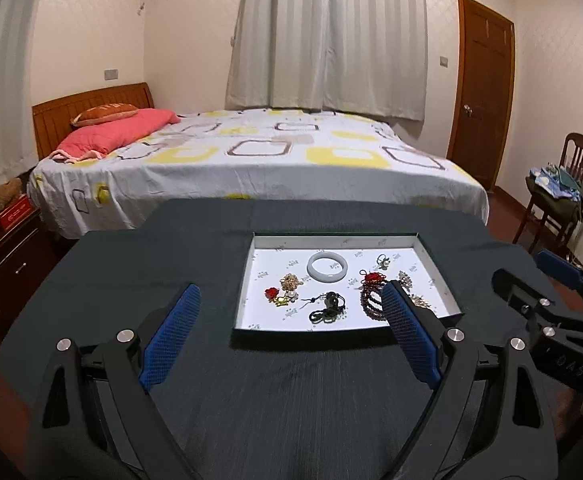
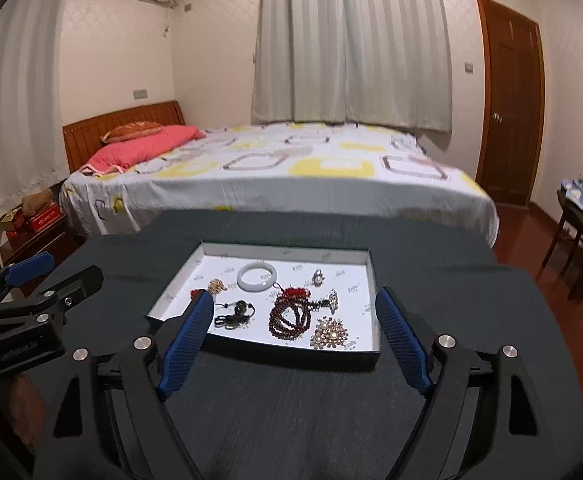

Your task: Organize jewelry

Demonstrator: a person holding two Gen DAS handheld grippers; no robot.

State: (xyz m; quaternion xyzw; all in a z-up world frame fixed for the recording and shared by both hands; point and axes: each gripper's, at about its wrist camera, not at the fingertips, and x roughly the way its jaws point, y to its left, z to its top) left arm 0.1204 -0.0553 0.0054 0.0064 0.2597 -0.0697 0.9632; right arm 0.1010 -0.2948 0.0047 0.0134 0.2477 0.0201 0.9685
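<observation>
A shallow white tray (image 1: 333,239) (image 2: 285,250) lies on a table under a dark cloth (image 1: 275,392). It holds a white bangle (image 1: 326,270) (image 2: 258,276), a dark red bead bracelet (image 1: 371,305) (image 2: 291,319), a black cord pendant (image 1: 327,309) (image 2: 235,315), a red-and-gold brooch (image 1: 277,295), a pearl cluster brooch (image 2: 328,334) and a small pearl ring (image 2: 318,277). My left gripper (image 1: 291,296) hangs open above the tray's near edge, nothing between its blue pads. My right gripper (image 2: 294,298) is open too, beside it on the right, also empty.
Beyond the table stands a bed (image 1: 251,160) with a patterned sheet and a pink pillow (image 1: 111,132). A nightstand (image 1: 7,248) with boxes is at the left. A wooden chair (image 1: 563,196) piled with clothes and a brown door (image 1: 483,92) are at the right.
</observation>
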